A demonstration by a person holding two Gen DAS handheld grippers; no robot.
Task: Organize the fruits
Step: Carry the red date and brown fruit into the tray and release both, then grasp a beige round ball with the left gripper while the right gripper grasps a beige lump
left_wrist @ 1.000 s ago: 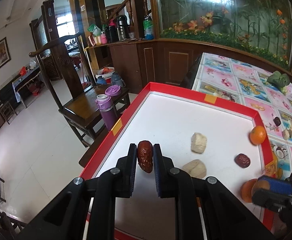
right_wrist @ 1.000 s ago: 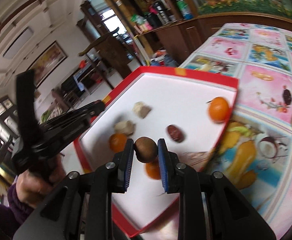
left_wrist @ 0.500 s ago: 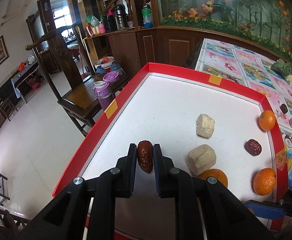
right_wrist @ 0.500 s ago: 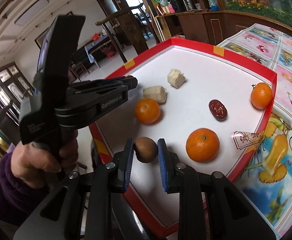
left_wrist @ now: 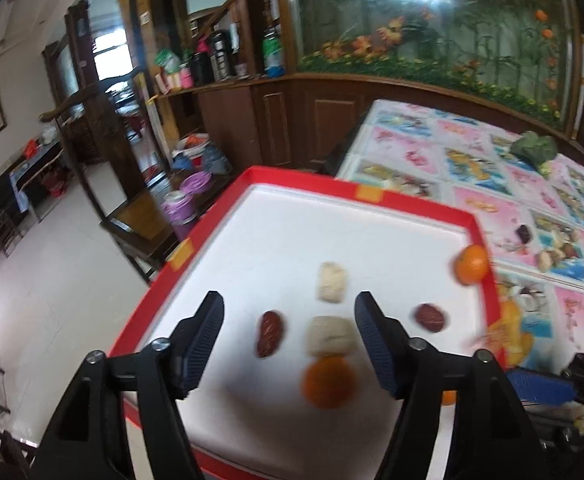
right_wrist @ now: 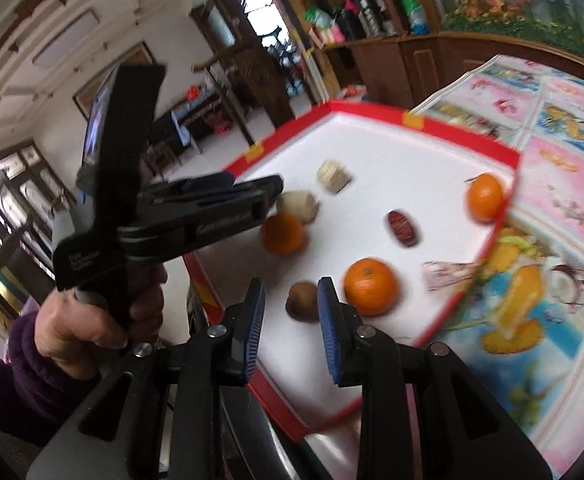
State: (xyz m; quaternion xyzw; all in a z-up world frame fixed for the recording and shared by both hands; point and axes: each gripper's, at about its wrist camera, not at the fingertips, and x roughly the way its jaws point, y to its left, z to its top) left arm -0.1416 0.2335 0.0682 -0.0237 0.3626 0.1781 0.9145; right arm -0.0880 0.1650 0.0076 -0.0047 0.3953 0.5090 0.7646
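Grippers (left_wrist: 288, 336) newly apart (date (left_wrist: 270, 333), kiwi (right_wrist: 302, 301) released)

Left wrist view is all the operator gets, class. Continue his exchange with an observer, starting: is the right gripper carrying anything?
Observer: No. The right gripper is open; a brown fruit lies on the tray between its fingers.
Operator: What sits beside that fruit?
Observer: A whole orange, just past the right finger.
Operator: Who holds my left gripper?
Observer: A hand in a purple sleeve.
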